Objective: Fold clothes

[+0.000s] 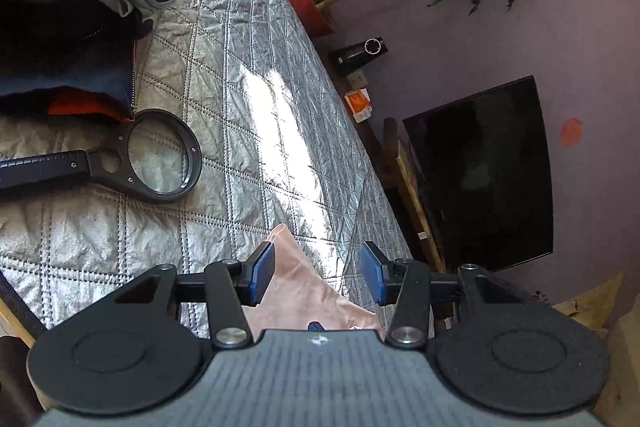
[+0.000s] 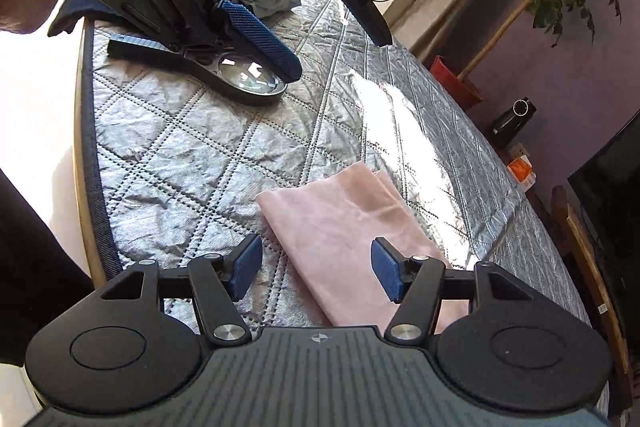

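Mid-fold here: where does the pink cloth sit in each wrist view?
Left wrist: pink cloth at bottom centre, between the open left gripper fingers.
Right wrist: pink cloth lower centre, flat on the quilt, ahead of the open right gripper.
Shared landmark: magnifying glass.

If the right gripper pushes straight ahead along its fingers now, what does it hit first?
Most likely the folded pink cloth, lying on the quilted silver bedspread directly between and ahead of the open right gripper. Depth is unclear; the gripper may sit slightly above it.
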Action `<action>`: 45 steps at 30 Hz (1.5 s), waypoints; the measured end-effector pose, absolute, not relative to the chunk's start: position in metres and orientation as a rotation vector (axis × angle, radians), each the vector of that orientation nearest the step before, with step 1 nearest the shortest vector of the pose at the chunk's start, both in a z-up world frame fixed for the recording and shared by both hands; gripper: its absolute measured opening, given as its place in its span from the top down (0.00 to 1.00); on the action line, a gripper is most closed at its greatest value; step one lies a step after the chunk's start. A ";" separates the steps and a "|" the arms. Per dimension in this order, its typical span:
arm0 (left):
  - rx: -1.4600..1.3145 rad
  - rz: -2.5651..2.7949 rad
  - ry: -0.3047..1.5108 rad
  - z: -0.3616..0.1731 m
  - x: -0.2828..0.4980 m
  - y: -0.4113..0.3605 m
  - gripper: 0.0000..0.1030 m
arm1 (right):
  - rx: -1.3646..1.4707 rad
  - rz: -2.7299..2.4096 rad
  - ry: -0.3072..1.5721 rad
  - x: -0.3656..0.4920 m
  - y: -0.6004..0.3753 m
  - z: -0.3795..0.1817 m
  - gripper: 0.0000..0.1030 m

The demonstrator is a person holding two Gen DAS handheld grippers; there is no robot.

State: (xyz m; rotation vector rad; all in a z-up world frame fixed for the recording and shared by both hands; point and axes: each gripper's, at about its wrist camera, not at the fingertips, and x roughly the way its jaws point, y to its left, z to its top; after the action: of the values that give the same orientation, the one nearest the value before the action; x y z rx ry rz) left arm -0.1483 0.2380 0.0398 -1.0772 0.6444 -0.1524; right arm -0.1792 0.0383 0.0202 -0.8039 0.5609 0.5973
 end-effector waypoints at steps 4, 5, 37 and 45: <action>-1.066 -0.164 0.640 0.041 -0.147 0.235 0.59 | -0.840 0.520 0.578 -0.159 0.049 0.016 0.78; -1.069 -0.164 0.640 0.040 -0.147 0.235 0.59 | -0.846 0.498 0.585 -0.154 0.051 0.014 0.87; -1.108 -0.185 0.665 0.035 -0.142 0.218 0.59 | -0.043 0.225 0.477 -0.147 -0.092 0.107 0.98; -1.025 -0.261 0.711 0.040 -0.133 0.178 0.58 | 0.505 -0.141 0.703 -0.156 -0.224 0.026 0.96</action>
State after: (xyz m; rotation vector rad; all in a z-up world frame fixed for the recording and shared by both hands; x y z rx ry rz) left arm -0.1325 0.1779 0.0398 -1.0245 0.7106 -0.2612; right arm -0.1562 -0.2237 0.0262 0.5046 0.7030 -0.1409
